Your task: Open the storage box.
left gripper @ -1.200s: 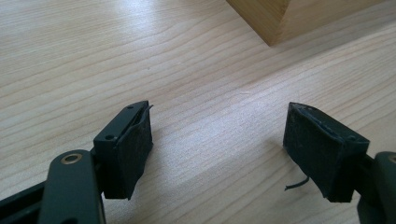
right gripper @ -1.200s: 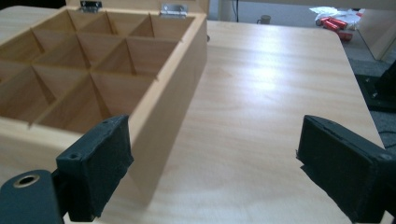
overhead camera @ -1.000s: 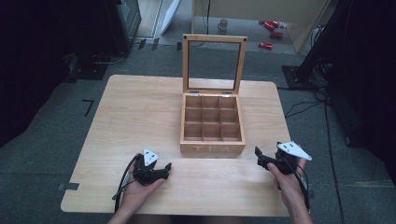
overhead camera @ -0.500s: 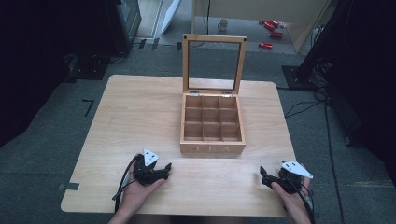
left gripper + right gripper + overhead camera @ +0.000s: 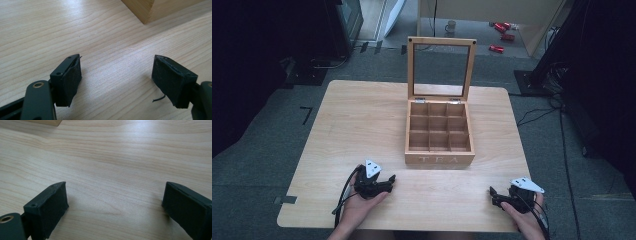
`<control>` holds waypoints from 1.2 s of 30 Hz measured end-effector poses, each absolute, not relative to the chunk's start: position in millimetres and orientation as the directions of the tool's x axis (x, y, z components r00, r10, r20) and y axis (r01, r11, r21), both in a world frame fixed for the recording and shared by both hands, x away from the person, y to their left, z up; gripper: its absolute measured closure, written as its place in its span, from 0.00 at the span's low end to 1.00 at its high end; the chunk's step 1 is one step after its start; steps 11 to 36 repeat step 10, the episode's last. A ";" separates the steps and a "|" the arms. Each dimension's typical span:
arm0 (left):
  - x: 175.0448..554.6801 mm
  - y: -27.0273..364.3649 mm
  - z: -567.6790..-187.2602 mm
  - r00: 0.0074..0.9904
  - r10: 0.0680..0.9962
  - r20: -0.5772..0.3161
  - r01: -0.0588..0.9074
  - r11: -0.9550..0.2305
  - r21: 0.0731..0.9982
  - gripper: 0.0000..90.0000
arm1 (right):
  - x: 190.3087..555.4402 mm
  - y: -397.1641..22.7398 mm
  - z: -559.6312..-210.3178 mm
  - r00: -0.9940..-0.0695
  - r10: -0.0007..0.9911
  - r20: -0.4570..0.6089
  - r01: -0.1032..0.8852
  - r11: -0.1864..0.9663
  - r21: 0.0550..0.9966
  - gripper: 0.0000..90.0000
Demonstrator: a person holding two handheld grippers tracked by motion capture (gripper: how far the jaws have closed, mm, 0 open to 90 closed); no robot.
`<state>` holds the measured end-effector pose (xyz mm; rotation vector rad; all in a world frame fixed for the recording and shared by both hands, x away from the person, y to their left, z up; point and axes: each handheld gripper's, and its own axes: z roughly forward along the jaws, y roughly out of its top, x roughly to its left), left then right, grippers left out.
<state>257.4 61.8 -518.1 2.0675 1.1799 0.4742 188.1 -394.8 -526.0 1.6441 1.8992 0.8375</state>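
Observation:
A wooden tea box (image 5: pixel 439 134) stands open in the middle of the table (image 5: pixel 357 120), its glass-paned lid (image 5: pixel 440 67) upright and its several compartments bare. My left gripper (image 5: pixel 389 181) rests on the table near the front edge, left of the box, held in a hand. Its jaws stand wide apart in the left gripper view, with bare wood between the pads (image 5: pixel 68 80), and the box corner (image 5: pixel 147 11) shows at the top. My right gripper (image 5: pixel 493 195) lies at the front right, also open over bare wood, its pads (image 5: pixel 51 207) far apart.
Around the table lies grey floor with cables (image 5: pixel 537 112) at the right. A mug (image 5: pixel 451 25) and red objects (image 5: pixel 502 35) sit on the floor beyond the table's far side. Dark equipment (image 5: pixel 332 30) stands at the back left.
My right gripper has drawn back from beside the box toward the table's front right corner. The left gripper has stayed put.

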 end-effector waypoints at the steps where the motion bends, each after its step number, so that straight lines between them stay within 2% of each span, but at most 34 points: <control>1: 257.3 61.9 -518.1 0.519 0.854 -0.025 0.598 -0.342 0.725 0.27 | 187.7 -394.5 -526.0 -0.164 0.986 0.030 0.687 0.093 0.721 0.06; 36: 257.0 62.6 -518.1 0.522 0.853 -0.026 0.598 -0.343 0.725 0.27 | 187.1 -394.2 -526.0 -0.171 0.985 0.031 0.687 0.097 0.720 0.06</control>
